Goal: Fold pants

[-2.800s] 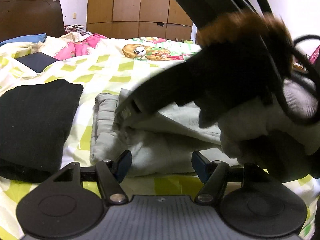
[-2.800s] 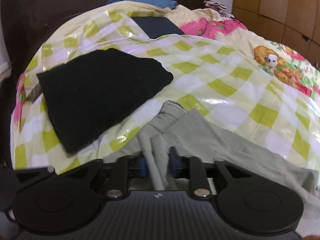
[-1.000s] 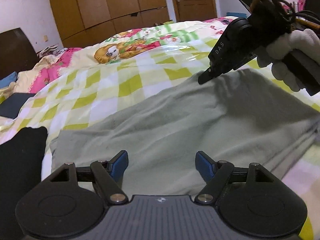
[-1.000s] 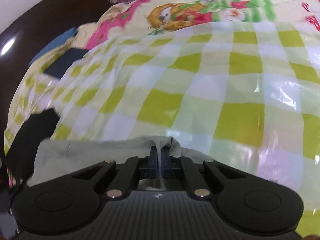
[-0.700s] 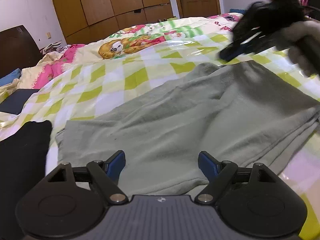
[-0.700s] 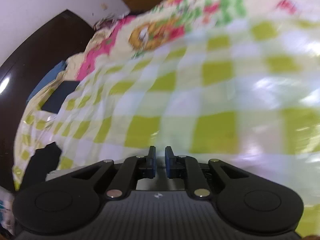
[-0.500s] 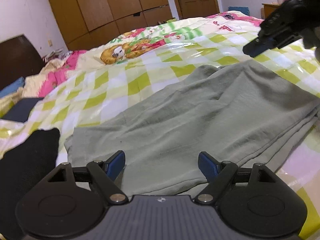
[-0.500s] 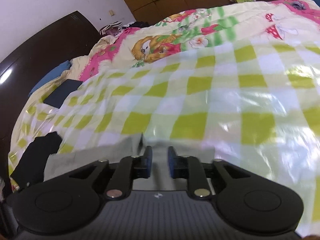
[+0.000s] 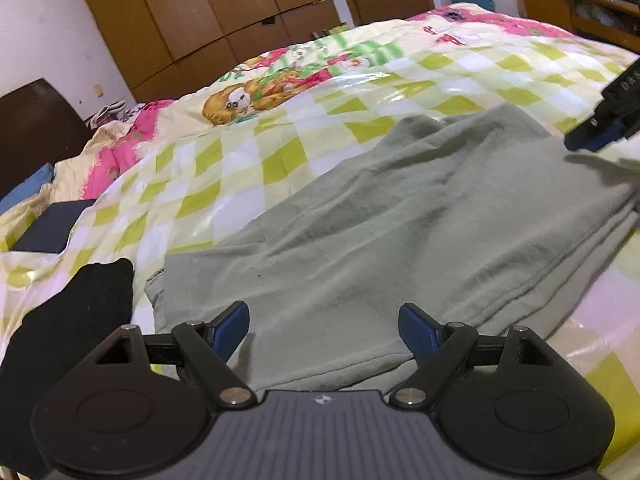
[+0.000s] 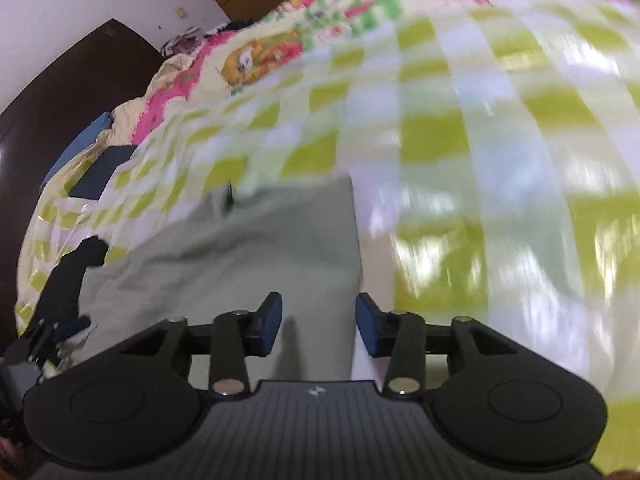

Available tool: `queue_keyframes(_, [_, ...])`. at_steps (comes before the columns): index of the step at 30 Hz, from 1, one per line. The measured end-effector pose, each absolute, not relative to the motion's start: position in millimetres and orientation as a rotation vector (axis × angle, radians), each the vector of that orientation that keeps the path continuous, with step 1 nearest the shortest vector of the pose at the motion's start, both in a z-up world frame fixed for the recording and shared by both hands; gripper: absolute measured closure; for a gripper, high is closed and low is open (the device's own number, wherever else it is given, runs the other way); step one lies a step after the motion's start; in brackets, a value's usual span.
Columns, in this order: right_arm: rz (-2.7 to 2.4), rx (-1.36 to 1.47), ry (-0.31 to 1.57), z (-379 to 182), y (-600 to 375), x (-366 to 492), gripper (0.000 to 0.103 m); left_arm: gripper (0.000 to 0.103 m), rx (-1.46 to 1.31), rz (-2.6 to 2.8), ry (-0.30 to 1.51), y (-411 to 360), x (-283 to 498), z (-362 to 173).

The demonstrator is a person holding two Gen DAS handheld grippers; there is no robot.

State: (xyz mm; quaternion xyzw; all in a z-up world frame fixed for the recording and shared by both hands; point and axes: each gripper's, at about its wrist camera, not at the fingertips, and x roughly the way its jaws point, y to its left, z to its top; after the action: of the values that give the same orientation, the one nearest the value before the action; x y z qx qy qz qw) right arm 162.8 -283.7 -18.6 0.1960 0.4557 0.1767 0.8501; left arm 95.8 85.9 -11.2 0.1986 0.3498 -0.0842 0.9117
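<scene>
Lying folded over on the checked bedspread (image 9: 280,160), the grey-green pants (image 9: 400,232) risked bunching if a closing jaw dragged only the top layer, since several loose edges were stacked along their right side. The left hand-held gripper (image 9: 324,330) hovered tilted down over the near hem, its jaws wide, opening and empty. The right hand-held gripper (image 10: 318,322), also angled down over the far edge, was opening with nothing gripped.

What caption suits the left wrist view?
Open left hand-held gripper above grey-green cloth pants lying on the checked bedspread.
</scene>
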Motion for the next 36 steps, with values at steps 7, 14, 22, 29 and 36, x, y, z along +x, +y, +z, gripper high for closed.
queue_keyframes(7, [0.473,0.629,0.999,-41,-288,165,0.060,0.008,0.418,-0.178,0.720,77,91,-8])
queue_keyframes(14, [0.605,0.777,1.088,-59,-293,169,0.060,0.008,0.417,-0.193,0.727,68,97,-10])
queue_keyframes(22, [0.526,0.859,0.973,-62,-306,155,0.095,0.009,0.468,-0.189,0.753,48,99,-10])
queue_keyframes(29, [0.421,0.883,0.918,-51,-377,109,0.095,0.009,0.478,-0.331,0.745,-8,80,-3])
queue_keyframes(36, [0.287,0.868,0.890,-39,-440,68,0.095,0.009,0.496,-0.456,0.718,-70,71,9])
